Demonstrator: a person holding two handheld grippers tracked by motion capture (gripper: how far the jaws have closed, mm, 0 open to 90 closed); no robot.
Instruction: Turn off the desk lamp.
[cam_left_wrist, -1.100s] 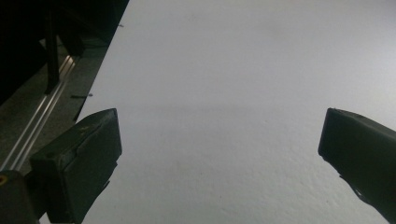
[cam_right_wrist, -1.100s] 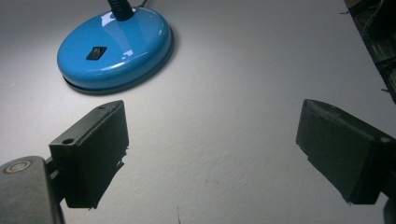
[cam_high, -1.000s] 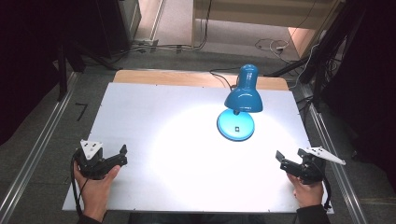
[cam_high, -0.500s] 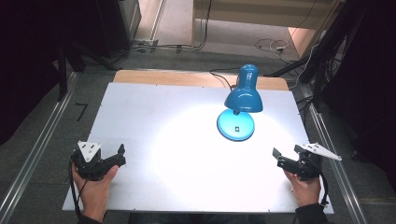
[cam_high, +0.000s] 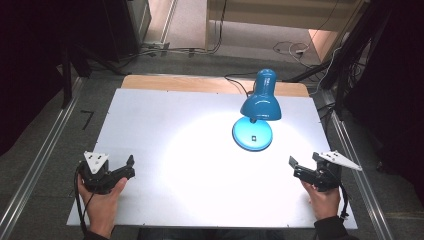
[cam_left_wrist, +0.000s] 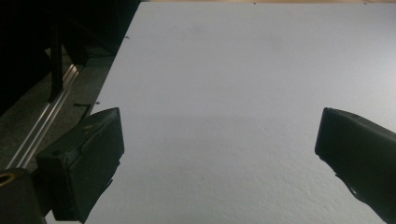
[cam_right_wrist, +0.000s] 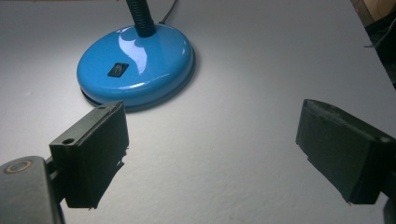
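— Looking at the blue desk lamp, I'd say that is what this is about. It stands lit on the white table, toward the far right part of the board, and its shade throws a bright pool of light onto the surface on the near side of its round base.

— And the grippers?

— Both hold nothing. The right gripper sits nearer the person than the lamp and a little to its right, apart from it, with its jaws spread wide. In the right gripper view the base lies just ahead of the jaws, off to their left, with the small black rocker switch on top facing up.

— The left one?

— The left gripper is well apart from the lamp, far to its left near the table's front corner. Its jaws are wide too, with bare tabletop between them.

— So which step is this?

— My guess is an approach, with nothing touched yet. The right gripper is the one aimed toward the lamp, so I'd judge it to be the working hand.

— What does the next move need?

— If the switch is the goal, one jaw tip has to come down on that rocker, so the hand must travel forward and swing left, toward the base's centre. If the lamp is to be shifted instead, the jaws need to straddle the black flexible neck or the base rim. Either way, a gentle touch; I'd expect the base to slide on that smooth board.
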